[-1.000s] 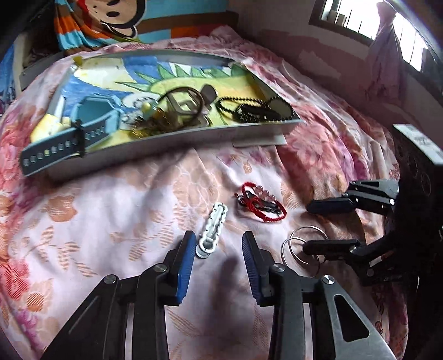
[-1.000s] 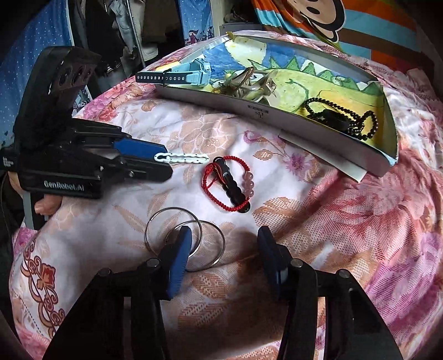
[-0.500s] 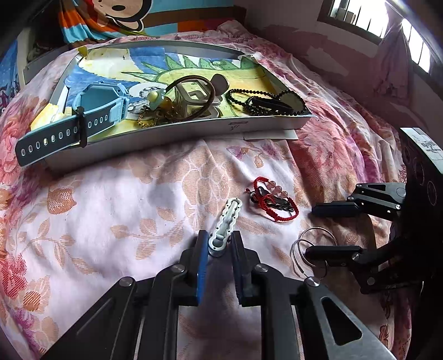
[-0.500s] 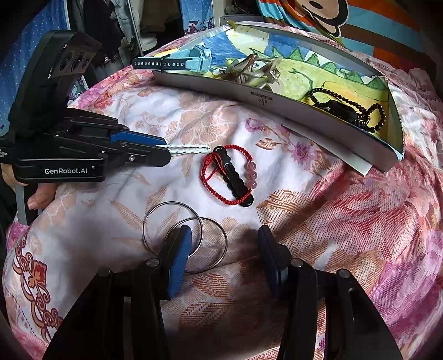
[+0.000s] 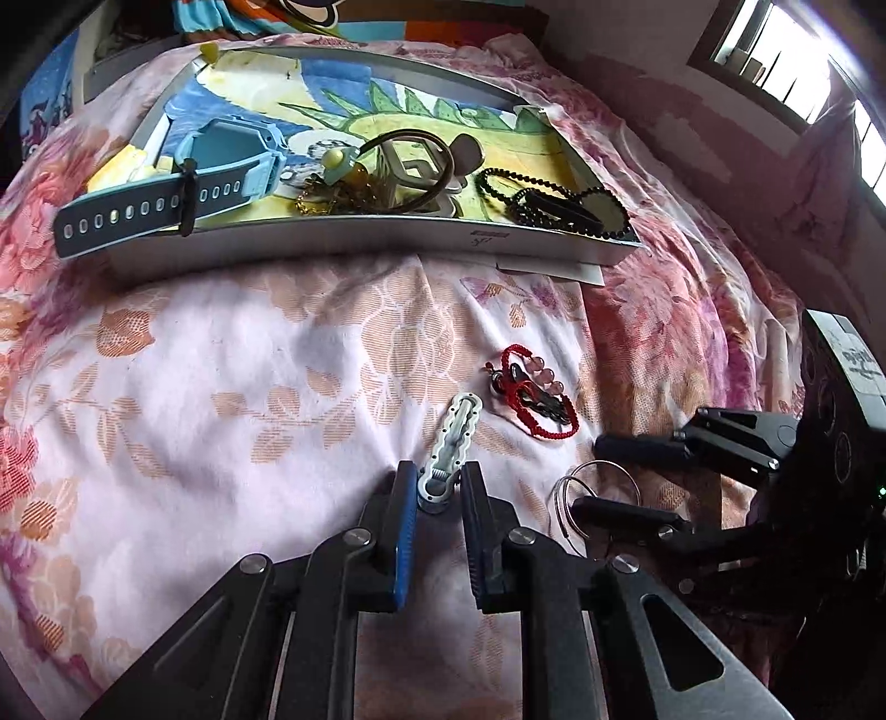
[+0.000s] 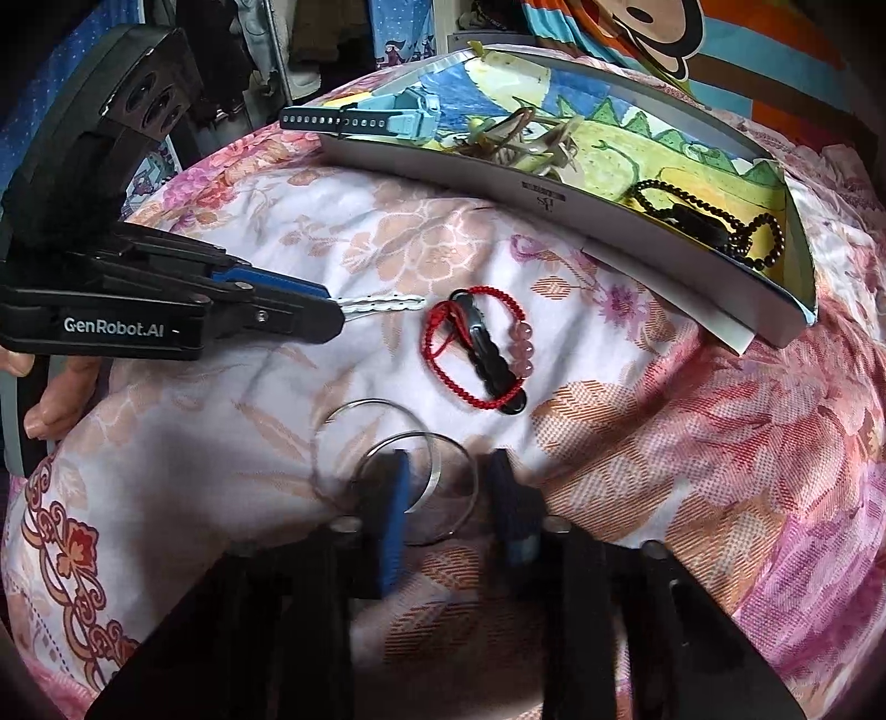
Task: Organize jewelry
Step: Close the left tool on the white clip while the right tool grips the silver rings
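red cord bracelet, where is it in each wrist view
Left wrist view: the red cord bracelet lies on the bedspread right of centre, just right of the white clip.
Right wrist view: the bracelet lies at centre, right of the clip.
Shared landmark: the tray beyond it.

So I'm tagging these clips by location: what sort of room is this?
Most likely a bedroom: the jewelry tray sits on a floral bedsheet, a cartoon-monkey blanket or pillow lies behind it, and there is a window alongside.

Bare bedspread lies open at frame left, while the red bracelet and tray block the upper right.
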A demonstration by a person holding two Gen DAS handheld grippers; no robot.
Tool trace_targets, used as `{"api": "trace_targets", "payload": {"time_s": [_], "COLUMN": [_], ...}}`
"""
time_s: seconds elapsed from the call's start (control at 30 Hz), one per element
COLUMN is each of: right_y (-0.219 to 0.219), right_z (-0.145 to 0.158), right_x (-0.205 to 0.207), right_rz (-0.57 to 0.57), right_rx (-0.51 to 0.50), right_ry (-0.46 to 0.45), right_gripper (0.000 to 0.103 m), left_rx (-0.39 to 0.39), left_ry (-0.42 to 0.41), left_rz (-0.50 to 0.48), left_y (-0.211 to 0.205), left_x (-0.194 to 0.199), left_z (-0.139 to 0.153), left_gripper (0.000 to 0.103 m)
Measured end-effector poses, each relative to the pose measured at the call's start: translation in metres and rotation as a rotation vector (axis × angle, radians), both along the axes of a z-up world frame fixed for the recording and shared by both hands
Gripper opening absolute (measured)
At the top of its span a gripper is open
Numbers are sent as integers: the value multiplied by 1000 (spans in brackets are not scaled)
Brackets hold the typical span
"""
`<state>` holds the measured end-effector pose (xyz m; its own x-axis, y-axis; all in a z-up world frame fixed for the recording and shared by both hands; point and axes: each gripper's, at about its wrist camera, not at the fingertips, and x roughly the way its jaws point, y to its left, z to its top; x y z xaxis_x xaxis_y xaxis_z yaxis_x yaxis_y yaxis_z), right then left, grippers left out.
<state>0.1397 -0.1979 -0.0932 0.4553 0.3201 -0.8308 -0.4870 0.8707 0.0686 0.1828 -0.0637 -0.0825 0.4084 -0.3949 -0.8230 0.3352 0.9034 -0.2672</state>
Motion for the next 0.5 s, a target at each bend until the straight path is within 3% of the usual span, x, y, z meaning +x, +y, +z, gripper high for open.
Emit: {"api": "trace_targets", "payload": {"time_s": [0.17, 0.5], "right_y": [-2, -11], "right_z": [1, 12], "right_x": [-2, -5], "right_rz": [-19, -62], "right_rx": [18, 59], "right_ry": [-3, -61], "right_gripper": [7, 4], "left_rx": [30, 47], "left_ry": [-38, -120], "left_rz": [23, 51], "left_y": [-1, 0], "left_x": [-5, -11], "left_z": [5, 20], "left_gripper": [15, 15]}}
